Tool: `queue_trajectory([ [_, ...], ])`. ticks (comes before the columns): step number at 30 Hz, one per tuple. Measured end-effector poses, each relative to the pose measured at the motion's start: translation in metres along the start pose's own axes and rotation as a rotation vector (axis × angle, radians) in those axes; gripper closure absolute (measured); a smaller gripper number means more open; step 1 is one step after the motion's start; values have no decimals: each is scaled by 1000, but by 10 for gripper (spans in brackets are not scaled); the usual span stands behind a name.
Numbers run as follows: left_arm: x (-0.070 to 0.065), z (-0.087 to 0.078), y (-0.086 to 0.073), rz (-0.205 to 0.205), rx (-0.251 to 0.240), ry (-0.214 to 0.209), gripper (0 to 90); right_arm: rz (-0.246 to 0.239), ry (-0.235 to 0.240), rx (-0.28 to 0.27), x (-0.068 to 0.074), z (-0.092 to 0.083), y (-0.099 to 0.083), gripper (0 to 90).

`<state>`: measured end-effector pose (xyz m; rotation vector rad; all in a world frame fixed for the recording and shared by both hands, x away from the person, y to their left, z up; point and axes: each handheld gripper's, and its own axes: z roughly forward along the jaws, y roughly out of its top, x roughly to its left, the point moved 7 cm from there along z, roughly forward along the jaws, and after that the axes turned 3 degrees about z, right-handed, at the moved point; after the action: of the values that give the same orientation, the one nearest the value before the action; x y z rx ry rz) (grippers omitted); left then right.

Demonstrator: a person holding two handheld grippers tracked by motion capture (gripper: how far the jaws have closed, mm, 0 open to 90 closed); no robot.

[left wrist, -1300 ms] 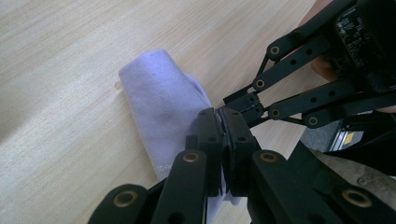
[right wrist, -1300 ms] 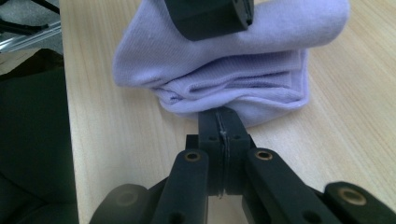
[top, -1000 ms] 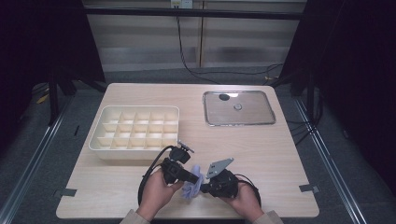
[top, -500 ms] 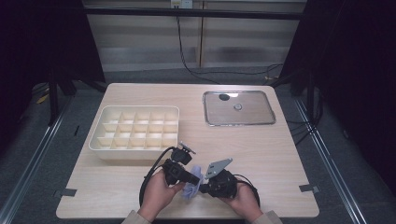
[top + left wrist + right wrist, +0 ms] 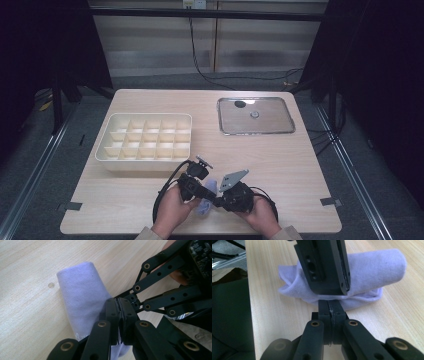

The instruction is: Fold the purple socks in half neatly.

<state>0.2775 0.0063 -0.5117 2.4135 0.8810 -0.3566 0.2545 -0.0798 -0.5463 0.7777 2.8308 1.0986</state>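
Observation:
A light purple cloth (image 5: 205, 204) lies folded over on the wooden table near its front edge, between the two hands. My left gripper (image 5: 213, 196) reaches into it from the left and my right gripper (image 5: 218, 199) from the right, their tips meeting at the cloth. In the left gripper view the left gripper (image 5: 118, 306) is shut, with the cloth (image 5: 80, 292) pressed against and under it, and the right gripper (image 5: 132, 300) sits just beyond. In the right gripper view the right gripper (image 5: 331, 308) is shut on the cloth's (image 5: 372, 270) near edge, under the left gripper (image 5: 333, 291).
A cream tray (image 5: 145, 116) with several small compartments stands at the left middle of the table. A flat metal tray (image 5: 272, 124) with a small knob-like piece (image 5: 254, 114) and a dark spot (image 5: 240, 104) lies at the back right. A black cable (image 5: 167, 187) loops by the left hand.

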Motion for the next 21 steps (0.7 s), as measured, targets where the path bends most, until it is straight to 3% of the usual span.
queue_trajectory([
  [13,-2,8,-2,13,-10,14,872,27,3,8,-3,-5,-4,892],
  [18,-5,13,-2,13,-9,19,871,37,-12,8,-10,-9,-7,892],
  [21,-4,14,-3,37,2,24,872,51,-18,-9,-16,-14,-8,893],
])
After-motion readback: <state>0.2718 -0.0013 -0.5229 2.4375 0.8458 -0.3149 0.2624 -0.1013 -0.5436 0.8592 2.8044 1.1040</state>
